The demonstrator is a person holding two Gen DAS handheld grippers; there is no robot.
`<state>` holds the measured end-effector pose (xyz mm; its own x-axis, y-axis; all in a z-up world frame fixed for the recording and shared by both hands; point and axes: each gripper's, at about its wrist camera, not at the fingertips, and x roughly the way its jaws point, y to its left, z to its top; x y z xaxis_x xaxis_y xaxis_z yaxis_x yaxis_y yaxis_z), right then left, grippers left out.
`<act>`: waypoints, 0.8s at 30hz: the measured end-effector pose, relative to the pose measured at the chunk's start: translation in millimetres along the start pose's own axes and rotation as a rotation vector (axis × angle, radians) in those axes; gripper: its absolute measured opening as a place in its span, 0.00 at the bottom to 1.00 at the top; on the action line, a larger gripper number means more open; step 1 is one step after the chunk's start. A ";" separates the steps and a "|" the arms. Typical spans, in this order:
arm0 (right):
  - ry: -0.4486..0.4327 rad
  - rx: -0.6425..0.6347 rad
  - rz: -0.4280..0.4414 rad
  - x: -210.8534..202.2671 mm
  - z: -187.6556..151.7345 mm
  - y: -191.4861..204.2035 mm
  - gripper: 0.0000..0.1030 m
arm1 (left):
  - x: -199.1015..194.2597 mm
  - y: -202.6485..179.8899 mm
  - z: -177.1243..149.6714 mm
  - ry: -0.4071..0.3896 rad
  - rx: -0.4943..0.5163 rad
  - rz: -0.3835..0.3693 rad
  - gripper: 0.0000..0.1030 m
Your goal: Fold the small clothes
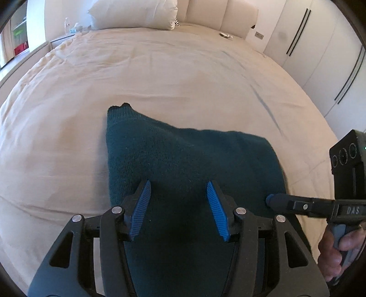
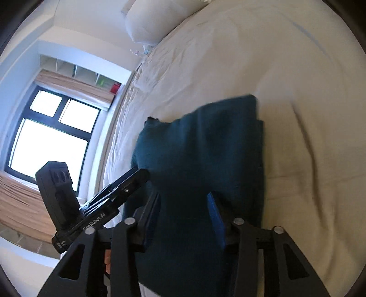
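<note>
Below the pillow [image 1: 135, 13], down the bed [image 1: 68, 96], the teal knit [image 1: 183, 155] is flanked by both spread-fingered grippers, left gripper [image 1: 178, 205] and right gripper [image 2: 183, 219], nothing pinched, probably lined up for another fold.

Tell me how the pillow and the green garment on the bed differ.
The pillow is white; the green garment is dark teal.
The pillow is plump and smooth, while the garment is a folded knit lying flat in layers.
The pillow sits at the head of the bed; the garment lies near the grippers, with the left gripper open over it.
Both rest on the bed.
</note>
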<state>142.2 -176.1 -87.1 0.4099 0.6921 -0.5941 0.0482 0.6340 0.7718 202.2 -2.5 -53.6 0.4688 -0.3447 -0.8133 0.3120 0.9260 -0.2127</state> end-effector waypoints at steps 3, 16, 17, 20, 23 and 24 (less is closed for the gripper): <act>-0.039 0.038 0.046 -10.8 0.4 -15.8 0.42 | 8.4 2.0 -4.0 -0.013 0.026 0.009 0.49; -0.066 -0.054 0.119 -68.5 -46.4 10.9 0.59 | -33.8 14.5 -34.1 -0.119 -0.009 0.021 0.50; -0.031 -0.069 0.093 -59.9 -52.4 11.7 0.59 | -40.7 12.0 -38.6 -0.125 -0.014 0.028 0.50; -0.004 -0.035 0.018 -49.2 -60.4 -3.5 0.57 | -55.4 9.7 -54.0 -0.141 -0.035 0.054 0.50; -0.058 -0.045 -0.029 -71.8 -65.8 -2.0 0.51 | -84.3 -0.1 -75.1 -0.190 -0.019 0.114 0.51; -0.086 -0.069 -0.074 -82.2 -67.9 0.1 0.55 | -101.5 -4.4 -82.9 -0.234 0.000 0.151 0.56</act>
<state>46.6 -209.5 -53.5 0.4842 0.6126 -0.6247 0.0191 0.7065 0.7075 84.7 41.2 -15.0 0.6881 -0.2291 -0.6885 0.2240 0.9696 -0.0988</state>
